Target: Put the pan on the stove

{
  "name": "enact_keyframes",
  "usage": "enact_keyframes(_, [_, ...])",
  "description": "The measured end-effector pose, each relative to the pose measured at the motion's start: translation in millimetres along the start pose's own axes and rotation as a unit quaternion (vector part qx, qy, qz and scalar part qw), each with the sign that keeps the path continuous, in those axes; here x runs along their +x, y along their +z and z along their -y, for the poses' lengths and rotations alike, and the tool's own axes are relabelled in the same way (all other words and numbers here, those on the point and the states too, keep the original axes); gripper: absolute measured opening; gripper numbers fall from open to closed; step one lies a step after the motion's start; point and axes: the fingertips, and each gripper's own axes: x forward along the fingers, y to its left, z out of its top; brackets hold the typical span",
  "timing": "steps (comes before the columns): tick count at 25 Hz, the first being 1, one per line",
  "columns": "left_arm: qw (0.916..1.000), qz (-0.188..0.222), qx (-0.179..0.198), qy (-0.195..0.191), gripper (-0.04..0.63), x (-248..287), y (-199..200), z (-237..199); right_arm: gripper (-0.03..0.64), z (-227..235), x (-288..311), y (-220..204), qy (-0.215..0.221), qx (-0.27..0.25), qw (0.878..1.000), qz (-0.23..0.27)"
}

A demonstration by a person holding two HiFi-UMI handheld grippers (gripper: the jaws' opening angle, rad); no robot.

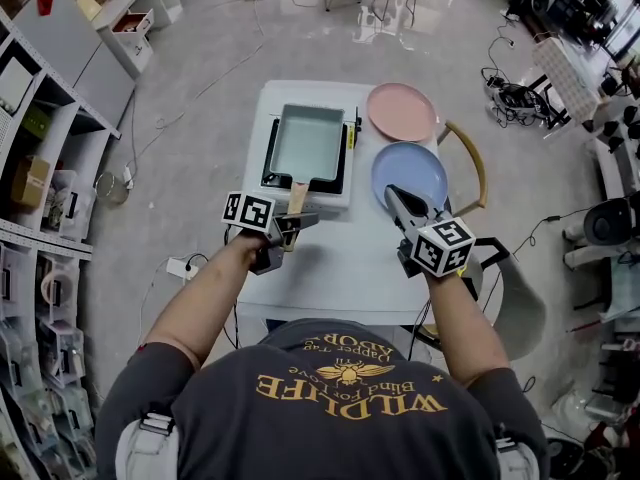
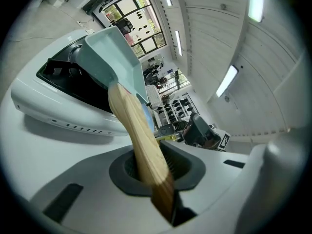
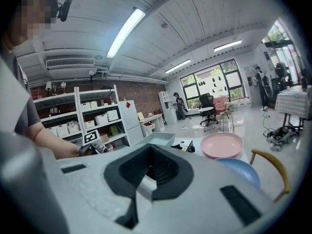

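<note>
The pale teal rectangular pan [image 1: 306, 140] sits in the black top of the white stove [image 1: 330, 200] at the table's far middle. Its wooden handle [image 1: 297, 196] points toward me. My left gripper [image 1: 298, 223] is shut on the end of that handle. In the left gripper view the handle [image 2: 139, 135] runs up from between the jaws to the pan [image 2: 109, 52] over the stove [image 2: 58, 106]. My right gripper [image 1: 393, 192] hovers over the near edge of the blue plate [image 1: 425, 168], shut, with nothing in it.
A pink plate [image 1: 400, 111] lies behind the blue one on the white table [image 1: 340, 268]. A wooden-backed chair [image 1: 475, 168] stands at the table's right side. Shelving with boxes [image 1: 40, 178] lines the left wall. Cables run across the floor.
</note>
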Motion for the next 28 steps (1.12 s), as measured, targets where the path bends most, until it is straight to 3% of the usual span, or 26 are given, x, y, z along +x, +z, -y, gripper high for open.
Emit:
enact_keyframes(12, [0.9996, 0.023, -0.019, 0.003, 0.079, 3, 3, -15, 0.0, -12, -1, -8, 0.013, 0.008, 1.0, -0.009])
enact_keyframes(13, [0.9991, 0.031, -0.025, 0.011, 0.108, 2, 5, -17, 0.0, -13, -1, -8, 0.014, 0.008, 1.0, -0.01])
enact_keyframes(15, [0.997, 0.055, -0.048, 0.024, 0.254, -4, 9, -22, 0.0, -16, -1, -7, 0.016, 0.008, 1.0, -0.01])
enact_keyframes(18, [0.9934, 0.083, -0.07, 0.039, 0.343, -13, 12, -26, 0.0, -18, -1, -4, 0.018, 0.007, 1.0, -0.009])
enact_keyframes(21, [0.9928, 0.087, -0.057, 0.06, 0.379, -20, 6, -28, 0.0, -20, -1, -3, 0.019, 0.005, 1.0, -0.009])
enact_keyframes(28, [0.9861, 0.135, -0.016, 0.095, 0.383, -64, 11, -21, 0.0, -20, -8, 10, 0.015, -0.003, 1.0, 0.0])
